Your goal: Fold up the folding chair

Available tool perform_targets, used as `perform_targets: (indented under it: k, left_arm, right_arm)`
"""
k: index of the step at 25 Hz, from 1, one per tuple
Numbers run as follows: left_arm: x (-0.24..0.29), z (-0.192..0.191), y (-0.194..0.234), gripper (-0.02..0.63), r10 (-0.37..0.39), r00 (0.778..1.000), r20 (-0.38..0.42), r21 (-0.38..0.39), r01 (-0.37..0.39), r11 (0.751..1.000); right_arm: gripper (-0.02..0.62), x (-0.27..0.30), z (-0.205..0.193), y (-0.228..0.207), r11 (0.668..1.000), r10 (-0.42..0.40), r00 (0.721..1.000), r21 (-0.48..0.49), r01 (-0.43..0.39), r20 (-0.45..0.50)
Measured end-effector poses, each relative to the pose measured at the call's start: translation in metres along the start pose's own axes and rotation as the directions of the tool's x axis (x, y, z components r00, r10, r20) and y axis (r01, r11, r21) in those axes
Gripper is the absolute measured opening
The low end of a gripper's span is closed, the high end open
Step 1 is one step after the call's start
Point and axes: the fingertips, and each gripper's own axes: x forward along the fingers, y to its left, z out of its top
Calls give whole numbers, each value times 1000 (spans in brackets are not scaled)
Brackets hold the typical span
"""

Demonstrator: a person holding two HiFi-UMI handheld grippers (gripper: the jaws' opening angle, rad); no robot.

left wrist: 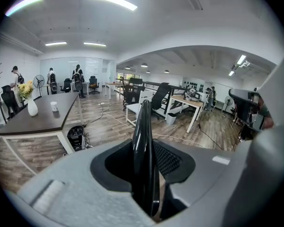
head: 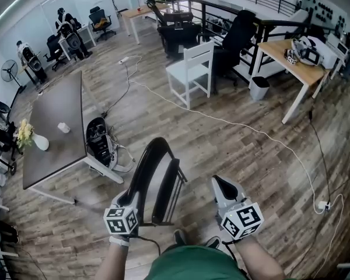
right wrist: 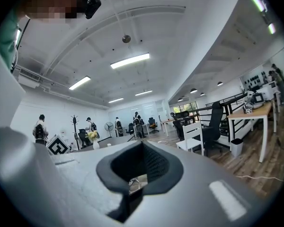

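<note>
The black folding chair [head: 156, 179] stands folded flat on the wooden floor just in front of me. My left gripper [head: 132, 199] is shut on its upper left edge. In the left gripper view the chair's thin black frame [left wrist: 143, 126] runs upright between the two pads, which press on it from both sides. My right gripper [head: 223, 185] hangs to the right of the chair, apart from it and pointing level. Its jaws are shut with nothing between them, as the right gripper view [right wrist: 141, 148] shows.
A grey table [head: 58, 127] with a vase of flowers [head: 38, 140] and a cup stands at the left, with a black bag [head: 98, 137] at its foot. Ahead are a white chair [head: 192, 72], a wooden desk [head: 297, 69], a bin [head: 259, 88] and a white cable [head: 251, 130] across the floor.
</note>
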Motion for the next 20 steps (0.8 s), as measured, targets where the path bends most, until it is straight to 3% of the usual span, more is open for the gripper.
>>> perform_targets:
  k: [20]
  left_arm:
    - [-1, -1, -4, 143, -2, 1000, -4, 1, 2, 1000]
  right_arm:
    - [3, -1, -3, 2, 1000, 15, 1000, 13, -15, -15]
